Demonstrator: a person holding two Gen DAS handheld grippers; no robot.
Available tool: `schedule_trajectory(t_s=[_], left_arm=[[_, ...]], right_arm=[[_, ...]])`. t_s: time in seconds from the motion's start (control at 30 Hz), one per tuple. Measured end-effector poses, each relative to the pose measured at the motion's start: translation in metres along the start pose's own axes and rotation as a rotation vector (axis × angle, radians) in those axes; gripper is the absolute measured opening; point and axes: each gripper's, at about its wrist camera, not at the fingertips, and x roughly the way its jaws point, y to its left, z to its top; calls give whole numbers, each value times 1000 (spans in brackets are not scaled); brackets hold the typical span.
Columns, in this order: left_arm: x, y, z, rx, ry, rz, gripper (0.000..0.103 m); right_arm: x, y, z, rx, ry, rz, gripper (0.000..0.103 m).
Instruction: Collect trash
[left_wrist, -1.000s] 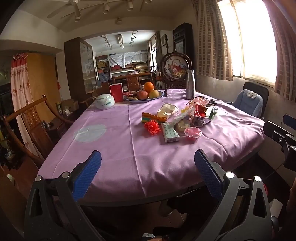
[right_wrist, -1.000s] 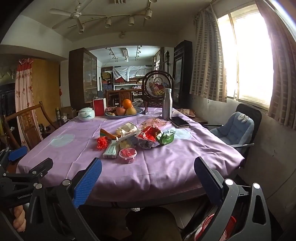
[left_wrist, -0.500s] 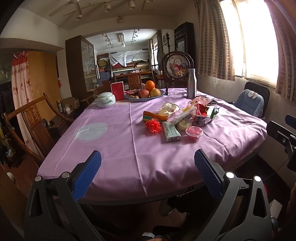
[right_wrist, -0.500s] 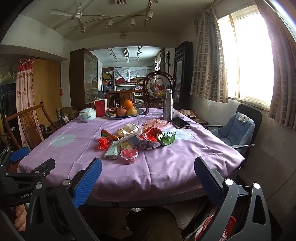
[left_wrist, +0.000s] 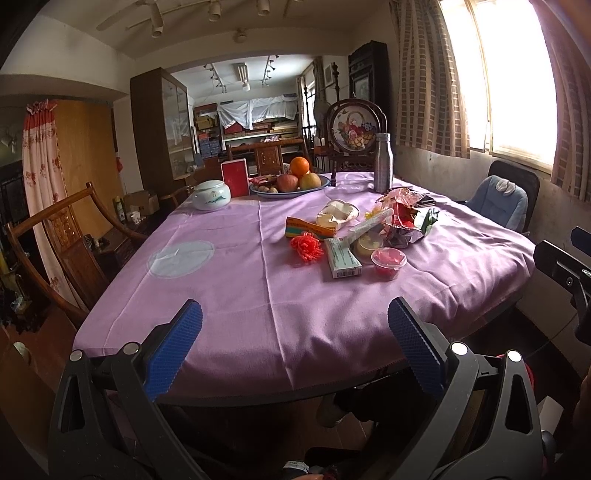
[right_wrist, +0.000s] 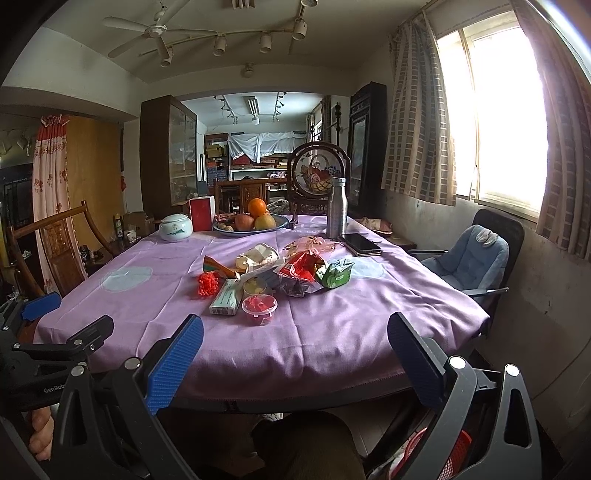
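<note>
Mid-frame on purple table (right_wrist: 332, 332): trash pile (right_wrist: 295, 273). Left gripper (left_wrist: 295, 343), right gripper (right_wrist: 295, 350) both spread, empty; take nearest red cup (right_wrist: 259, 308) first, pinching its rim.

fruit bowl (right_wrist: 251, 226) | steel bottle (right_wrist: 336, 208) | phone (right_wrist: 361, 243) | white jar (right_wrist: 176, 228) | red box (right_wrist: 202, 213)

Daylight floods in from the window (right_wrist: 506, 122) on the right, blown out to white glare, leaving the left side dim, while fisheye distortion bends and darkens the corners.
</note>
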Motion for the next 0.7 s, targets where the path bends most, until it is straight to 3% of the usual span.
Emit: schedule_trajectory(t_s=[0.7], left_arm=[[3,-1,-6,3,8,1,96]], right_arm=[[0,2,0,0,2,1,98]])
